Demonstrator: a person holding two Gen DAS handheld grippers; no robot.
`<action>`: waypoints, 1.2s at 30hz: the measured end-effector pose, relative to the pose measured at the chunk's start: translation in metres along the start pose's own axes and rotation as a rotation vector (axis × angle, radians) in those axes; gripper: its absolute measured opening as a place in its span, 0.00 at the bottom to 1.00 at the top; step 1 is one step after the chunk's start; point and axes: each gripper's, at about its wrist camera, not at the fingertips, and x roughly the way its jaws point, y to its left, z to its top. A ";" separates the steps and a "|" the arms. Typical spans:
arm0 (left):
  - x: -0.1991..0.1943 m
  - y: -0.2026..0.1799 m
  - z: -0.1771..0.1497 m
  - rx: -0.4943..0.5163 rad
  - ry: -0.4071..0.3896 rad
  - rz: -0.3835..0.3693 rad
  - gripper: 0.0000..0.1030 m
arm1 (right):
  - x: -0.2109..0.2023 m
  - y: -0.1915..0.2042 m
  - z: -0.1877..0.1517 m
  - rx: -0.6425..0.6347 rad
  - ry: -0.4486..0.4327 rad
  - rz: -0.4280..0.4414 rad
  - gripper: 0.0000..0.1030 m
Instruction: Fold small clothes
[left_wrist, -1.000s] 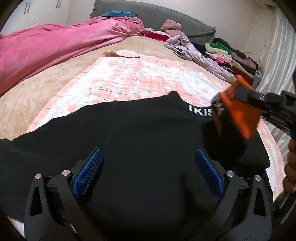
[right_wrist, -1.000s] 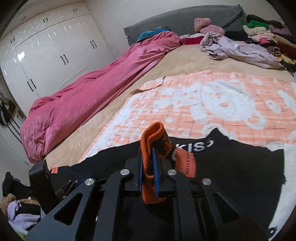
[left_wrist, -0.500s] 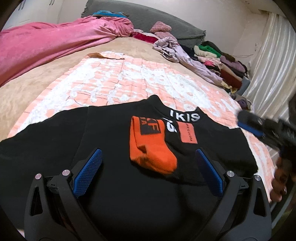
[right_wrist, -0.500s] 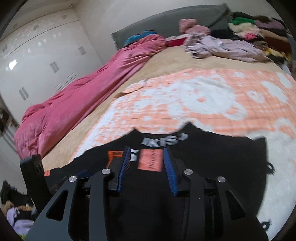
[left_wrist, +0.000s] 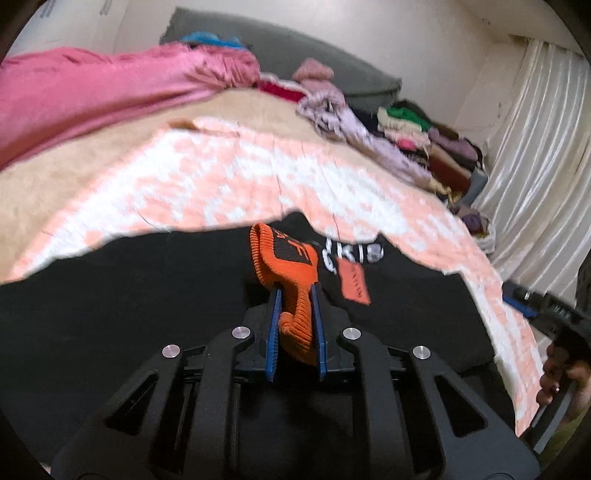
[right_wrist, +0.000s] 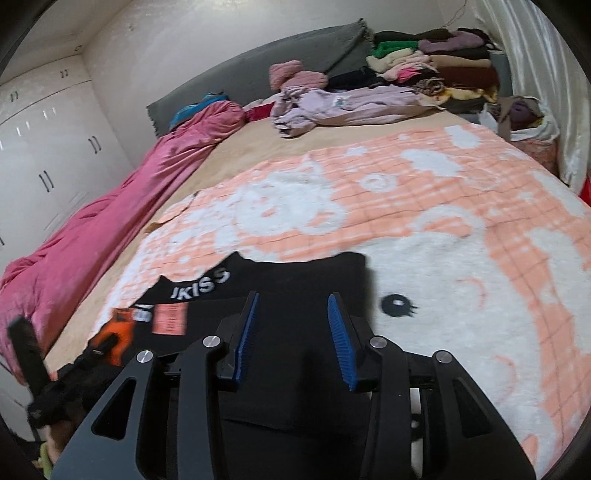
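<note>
A black top (left_wrist: 110, 295) with white "IKISS" lettering on its collar lies flat on the peach and white blanket (left_wrist: 221, 177). Its orange ribbed sleeve cuff (left_wrist: 284, 258) is folded over the chest. My left gripper (left_wrist: 295, 291) is shut on that cuff. An orange label (left_wrist: 354, 284) shows beside it. In the right wrist view the top (right_wrist: 295, 280) lies below my right gripper (right_wrist: 293, 299), which is open and empty above the top's right side. The cuff (right_wrist: 114, 332) and left gripper show at the lower left there.
A pink duvet (left_wrist: 92, 92) lies along the left of the bed. Loose lilac clothes (right_wrist: 332, 107) and a stack of folded clothes (right_wrist: 436, 62) sit by the grey headboard (right_wrist: 258, 70). White curtains (left_wrist: 535, 166) hang at the right, white wardrobes (right_wrist: 44, 155) at the left.
My right gripper let go of the orange cuff on the top's chest and drew back to the right, open. My left gripper then closed on the cuff.
</note>
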 end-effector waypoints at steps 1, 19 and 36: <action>-0.009 0.003 0.002 0.008 -0.024 0.013 0.08 | 0.001 -0.001 -0.002 -0.003 0.002 -0.010 0.36; 0.007 0.027 -0.013 0.021 0.110 0.118 0.13 | 0.056 0.021 -0.041 -0.172 0.178 -0.097 0.35; -0.005 0.022 -0.016 0.066 0.087 0.158 0.22 | 0.029 0.031 -0.041 -0.162 0.105 -0.069 0.57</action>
